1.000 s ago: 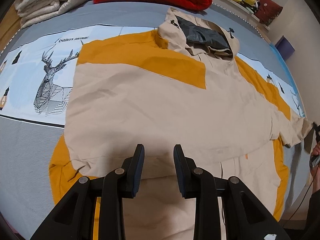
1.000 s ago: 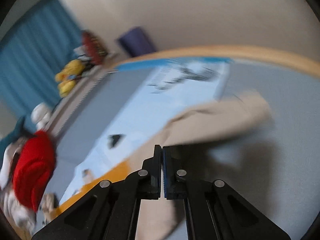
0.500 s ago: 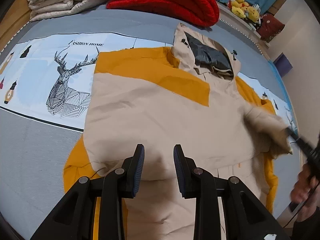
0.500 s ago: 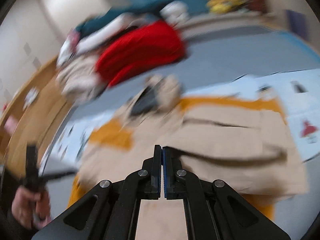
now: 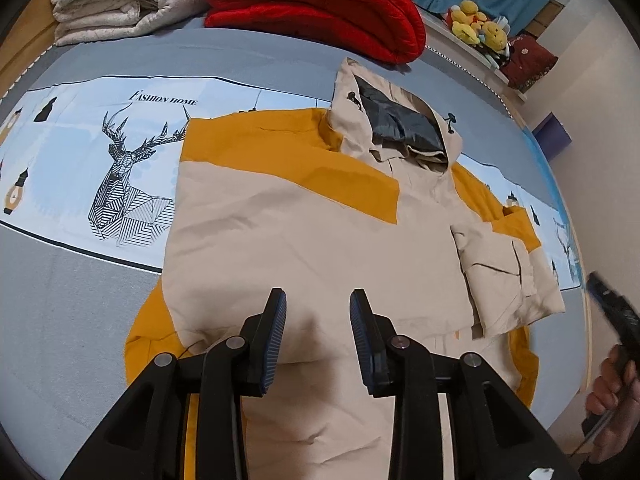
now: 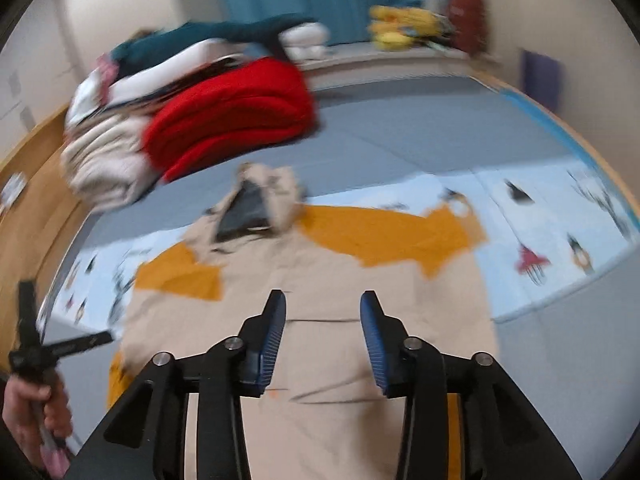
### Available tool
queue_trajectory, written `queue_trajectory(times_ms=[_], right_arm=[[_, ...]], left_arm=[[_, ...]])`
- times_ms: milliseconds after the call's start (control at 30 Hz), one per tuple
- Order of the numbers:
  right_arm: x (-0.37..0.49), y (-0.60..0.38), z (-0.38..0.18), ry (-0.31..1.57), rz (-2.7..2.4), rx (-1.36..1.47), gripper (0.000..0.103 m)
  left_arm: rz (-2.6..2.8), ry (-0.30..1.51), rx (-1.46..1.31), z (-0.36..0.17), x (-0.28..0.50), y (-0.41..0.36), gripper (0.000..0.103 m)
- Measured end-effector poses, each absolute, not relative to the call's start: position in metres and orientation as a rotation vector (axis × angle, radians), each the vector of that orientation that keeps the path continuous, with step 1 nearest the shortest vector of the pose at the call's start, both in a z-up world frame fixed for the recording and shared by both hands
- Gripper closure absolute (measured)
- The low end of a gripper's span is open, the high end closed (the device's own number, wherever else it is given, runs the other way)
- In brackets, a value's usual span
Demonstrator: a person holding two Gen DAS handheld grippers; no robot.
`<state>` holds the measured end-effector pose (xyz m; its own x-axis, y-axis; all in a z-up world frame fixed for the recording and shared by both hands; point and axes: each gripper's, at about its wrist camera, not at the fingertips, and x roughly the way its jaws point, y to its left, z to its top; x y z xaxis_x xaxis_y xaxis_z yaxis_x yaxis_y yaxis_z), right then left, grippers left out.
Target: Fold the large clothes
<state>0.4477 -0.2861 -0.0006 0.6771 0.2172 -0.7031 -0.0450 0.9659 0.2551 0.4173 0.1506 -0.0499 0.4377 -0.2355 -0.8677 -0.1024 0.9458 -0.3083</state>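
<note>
A beige and mustard hooded jacket (image 5: 304,240) lies flat on the bed, hood (image 5: 400,128) at the far end. Its right sleeve (image 5: 500,276) lies folded in over the right side of the body. My left gripper (image 5: 318,306) is open and empty, above the lower body of the jacket. My right gripper (image 6: 323,306) is open and empty above the jacket (image 6: 320,264) in the blurred right wrist view. Each view shows the other hand-held gripper at its edge: the right one (image 5: 616,320) and the left one (image 6: 36,344).
The bed has a grey cover (image 5: 60,312) with a light blue printed band (image 5: 100,168). Folded red (image 5: 320,4) and white (image 5: 120,0) blankets are stacked at the far end. Plush toys (image 5: 476,28) sit on a ledge behind. A wooden bed edge (image 6: 36,184) runs along the left.
The right gripper carried the sleeve end inward over the jacket, let it go and opened. The sleeve now lies folded on the body. The left gripper stayed open and drifted slightly.
</note>
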Motion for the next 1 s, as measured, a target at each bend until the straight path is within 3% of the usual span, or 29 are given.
queue_trajectory(times_ms=[267,567,1000], right_arm=[[0.453,-0.382,-0.111,1.09,-0.077,0.659,0.062],[0.45,-0.35,-0.082,0.976,0.1,0.723,0.062],[0.491,-0.338,-0.162,1.158,0.011,0.809,0.062]], left_arm=[[-0.063,1.132,-0.305,-0.057,0.42,0.144,0.073],[-0.072,1.155,-0.274,-0.069,0.426,0.128,0.073],[-0.063,1.158,-0.299,-0.071,0.428,0.137,0.073]])
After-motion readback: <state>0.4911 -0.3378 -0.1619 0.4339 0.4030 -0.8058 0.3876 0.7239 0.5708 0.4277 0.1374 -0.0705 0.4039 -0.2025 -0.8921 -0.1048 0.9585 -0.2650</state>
